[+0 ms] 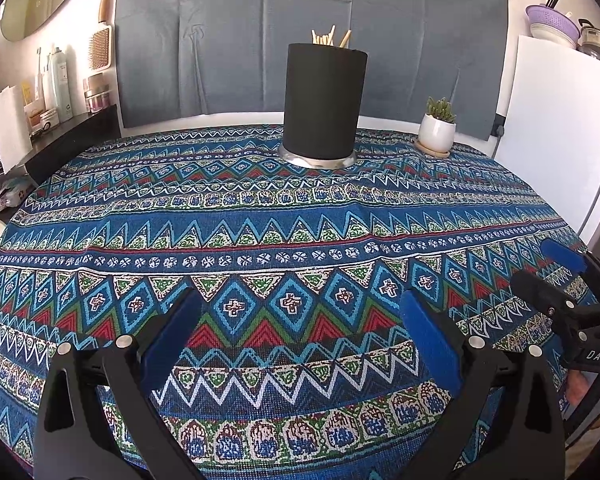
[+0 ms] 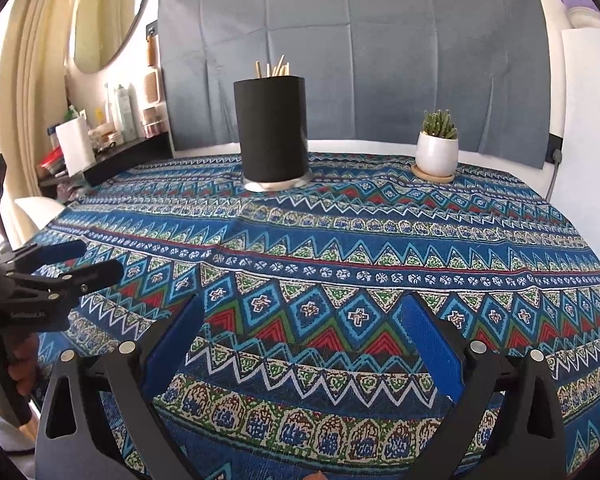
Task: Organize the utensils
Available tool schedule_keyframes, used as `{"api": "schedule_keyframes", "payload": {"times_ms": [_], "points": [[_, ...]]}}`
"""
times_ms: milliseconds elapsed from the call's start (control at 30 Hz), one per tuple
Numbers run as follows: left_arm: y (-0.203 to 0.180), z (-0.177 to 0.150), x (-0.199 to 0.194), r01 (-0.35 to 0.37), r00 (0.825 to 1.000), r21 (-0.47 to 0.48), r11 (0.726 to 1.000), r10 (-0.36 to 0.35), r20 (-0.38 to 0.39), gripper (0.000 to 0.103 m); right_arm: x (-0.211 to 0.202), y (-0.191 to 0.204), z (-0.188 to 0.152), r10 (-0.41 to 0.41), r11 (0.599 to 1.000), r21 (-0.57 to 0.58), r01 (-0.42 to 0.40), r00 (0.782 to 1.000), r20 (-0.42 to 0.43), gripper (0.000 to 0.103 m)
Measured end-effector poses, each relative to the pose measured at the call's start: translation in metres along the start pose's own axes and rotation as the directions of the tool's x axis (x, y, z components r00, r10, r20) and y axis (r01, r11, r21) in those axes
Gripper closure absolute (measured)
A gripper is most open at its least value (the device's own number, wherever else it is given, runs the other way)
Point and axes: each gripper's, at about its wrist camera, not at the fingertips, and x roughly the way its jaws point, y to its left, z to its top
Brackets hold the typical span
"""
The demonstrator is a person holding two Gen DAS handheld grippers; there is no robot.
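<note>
A black cylindrical utensil holder [image 1: 323,102] [image 2: 271,128] stands on a metal base at the far middle of the patterned tablecloth. Several wooden utensil handles [image 1: 327,37] [image 2: 272,69] stick out of its top. My left gripper [image 1: 300,336] is open and empty, low over the near part of the cloth; it also shows at the left edge of the right wrist view [image 2: 88,260]. My right gripper [image 2: 302,334] is open and empty beside it, and shows at the right edge of the left wrist view [image 1: 548,264]. No loose utensil lies on the cloth.
A small cactus in a white pot [image 1: 437,130] [image 2: 437,148] sits on a wooden coaster at the far right. A white fridge [image 1: 560,120] stands right of the table. A dark shelf with bottles and a paper roll [image 2: 76,146] is at the left. Grey fabric hangs behind.
</note>
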Motion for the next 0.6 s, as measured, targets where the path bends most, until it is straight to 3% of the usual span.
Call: {"api": "schedule_keyframes", "payload": {"times_ms": [600], "points": [[-0.0004,0.0006,-0.0007,0.001,1.0,0.006,1.0,-0.001,-0.001,0.006,0.0011,0.002,-0.0001,-0.003,1.0,-0.012,0.003,1.0,-0.005,0.008]]}}
